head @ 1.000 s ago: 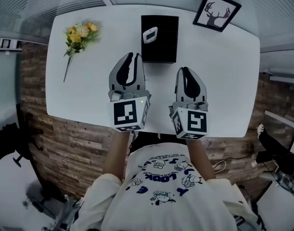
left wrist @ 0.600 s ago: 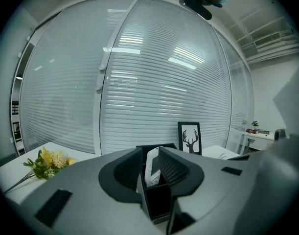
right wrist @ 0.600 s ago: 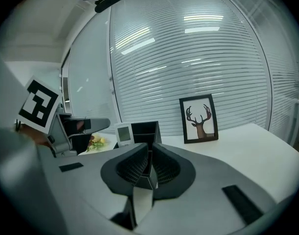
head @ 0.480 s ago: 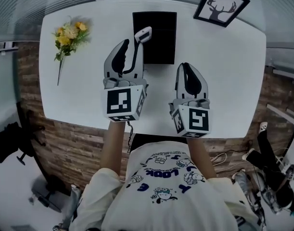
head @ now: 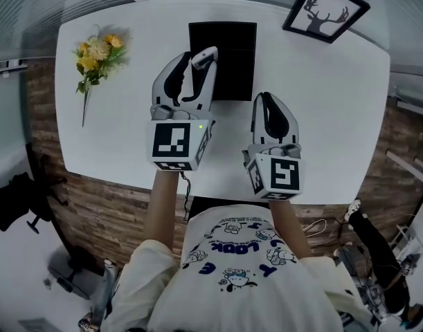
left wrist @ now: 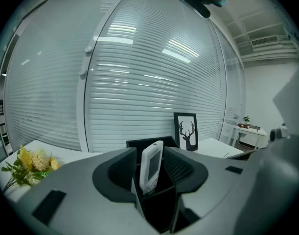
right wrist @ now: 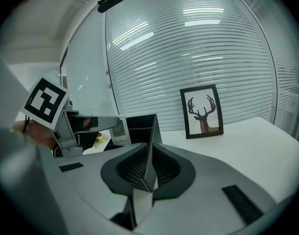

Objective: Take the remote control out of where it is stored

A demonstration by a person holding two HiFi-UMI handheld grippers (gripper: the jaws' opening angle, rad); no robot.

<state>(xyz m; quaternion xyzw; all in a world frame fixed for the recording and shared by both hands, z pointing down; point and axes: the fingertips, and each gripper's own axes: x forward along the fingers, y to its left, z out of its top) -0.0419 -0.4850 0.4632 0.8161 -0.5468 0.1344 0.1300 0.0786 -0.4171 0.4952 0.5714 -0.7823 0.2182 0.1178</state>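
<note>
A white remote control [head: 203,57] stands upright at the left side of a black storage box [head: 233,54] at the back of the white table [head: 336,116]. My left gripper [head: 196,66] reaches up to it, and its jaws are opening with the remote between them. In the left gripper view the remote [left wrist: 151,163] rises between the two pads, with the box [left wrist: 134,142] behind it. My right gripper [head: 265,99] hovers nearer the front edge with its jaws shut on nothing. The right gripper view shows the box [right wrist: 139,126] and the left gripper [right wrist: 90,124] at the remote [right wrist: 119,129].
A bunch of yellow flowers [head: 93,50] lies at the table's back left. A framed deer picture [head: 325,9] stands at the back right. Window blinds run behind the table. The table's front edge is close to the person's body.
My left gripper has moved forward from the table's middle up to the box, and its jaws now stand on either side of the remote. The right gripper has stayed put.
</note>
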